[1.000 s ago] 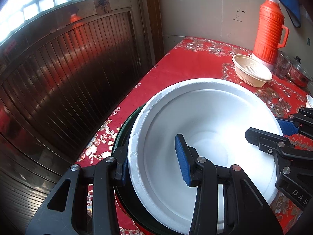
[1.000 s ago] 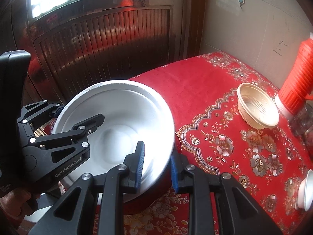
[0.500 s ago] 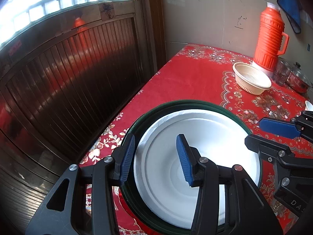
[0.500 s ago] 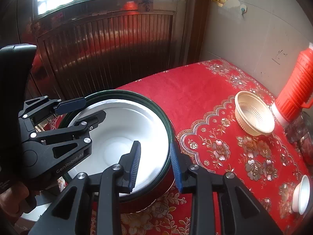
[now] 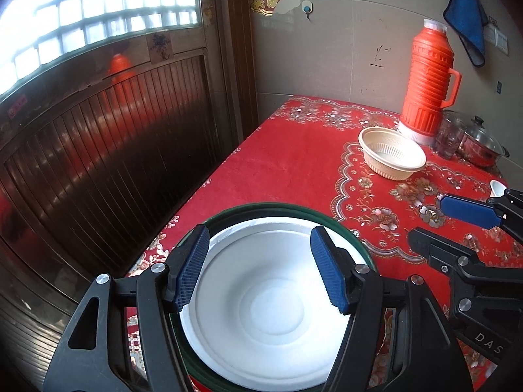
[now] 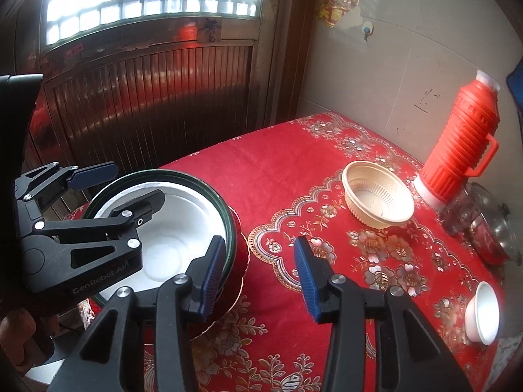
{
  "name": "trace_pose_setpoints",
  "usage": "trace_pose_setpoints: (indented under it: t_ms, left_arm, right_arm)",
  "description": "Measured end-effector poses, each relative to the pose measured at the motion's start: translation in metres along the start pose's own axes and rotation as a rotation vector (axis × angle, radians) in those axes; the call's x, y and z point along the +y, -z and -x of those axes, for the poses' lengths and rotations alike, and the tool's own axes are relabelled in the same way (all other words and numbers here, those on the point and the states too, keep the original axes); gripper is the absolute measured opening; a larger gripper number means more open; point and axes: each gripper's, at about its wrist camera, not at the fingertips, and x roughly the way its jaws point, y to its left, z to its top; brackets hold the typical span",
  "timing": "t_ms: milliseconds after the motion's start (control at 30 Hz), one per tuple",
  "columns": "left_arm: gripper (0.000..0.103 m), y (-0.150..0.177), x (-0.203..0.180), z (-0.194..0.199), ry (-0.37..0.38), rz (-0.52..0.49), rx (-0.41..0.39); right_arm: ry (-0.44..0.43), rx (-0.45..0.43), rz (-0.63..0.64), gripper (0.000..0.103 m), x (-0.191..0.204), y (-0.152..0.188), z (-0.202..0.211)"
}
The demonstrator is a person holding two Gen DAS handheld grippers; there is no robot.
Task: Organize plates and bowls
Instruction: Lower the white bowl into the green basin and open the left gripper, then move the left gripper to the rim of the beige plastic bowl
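Note:
A white foam plate [image 5: 268, 310] [image 6: 170, 248] lies inside a dark green-rimmed bowl [image 5: 284, 207] [image 6: 196, 179], which rests on a red plate with a gold scalloped edge [image 6: 235, 294]. My left gripper [image 5: 259, 233] hovers over the white plate with its jaws opening and nothing pressed between the pads. My right gripper [image 6: 259, 241] hangs over the stack's right edge. Its jaws are opening too, and the pads touch nothing. A beige plastic bowl [image 5: 392, 155] [image 6: 377, 196] and a small white cup [image 6: 482, 313] sit apart on the red floral tablecloth.
An orange thermos [image 5: 428, 81] [image 6: 461, 140] stands by the back wall, with a glass and a lidded pot [image 5: 480, 143] to its right. The stack sits near the table's left edge, beside a dark slatted door [image 5: 98, 163]. A hand shows at the lower left of the right wrist view.
The white plate went from held and tilted to lying flat in the green bowl. Both grippers let go of its rim, widened their jaws and drew back and up.

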Motion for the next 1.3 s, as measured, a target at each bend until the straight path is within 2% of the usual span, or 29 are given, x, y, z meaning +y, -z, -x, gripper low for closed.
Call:
trace_pose_setpoints:
  t_ms: [100,433,567,867,1133,1300]
  left_arm:
    - [0.065,-0.003,-0.016,-0.001,0.031,-0.018,0.002]
    - [0.065,-0.014,-0.065,-0.004,0.113,-0.079,0.013]
    - [0.065,-0.017,-0.082,-0.008,0.158,-0.088,0.039]
    - [0.065,-0.033,-0.118,-0.019,0.207,-0.118,0.073]
    - [0.065,-0.052,-0.149,-0.044,0.263,-0.122,0.152]
    - [0.065,-0.068,-0.161,-0.065,0.275,-0.100,0.214]
  right_arm:
    - [0.025,0.003,-0.022,0.053,-0.013,0.005,0.004]
    - [0.105,0.021,-0.104,0.056,-0.062,0.024,0.019]
    - [0.126,0.029,-0.129,0.056,-0.078,0.032,0.024]
    - [0.176,0.062,-0.202,0.056,-0.122,0.054,0.032]
    - [0.204,0.089,-0.263,0.057,-0.166,0.063,0.033]
    - [0.183,0.101,-0.286,0.057,-0.185,0.055,0.019]
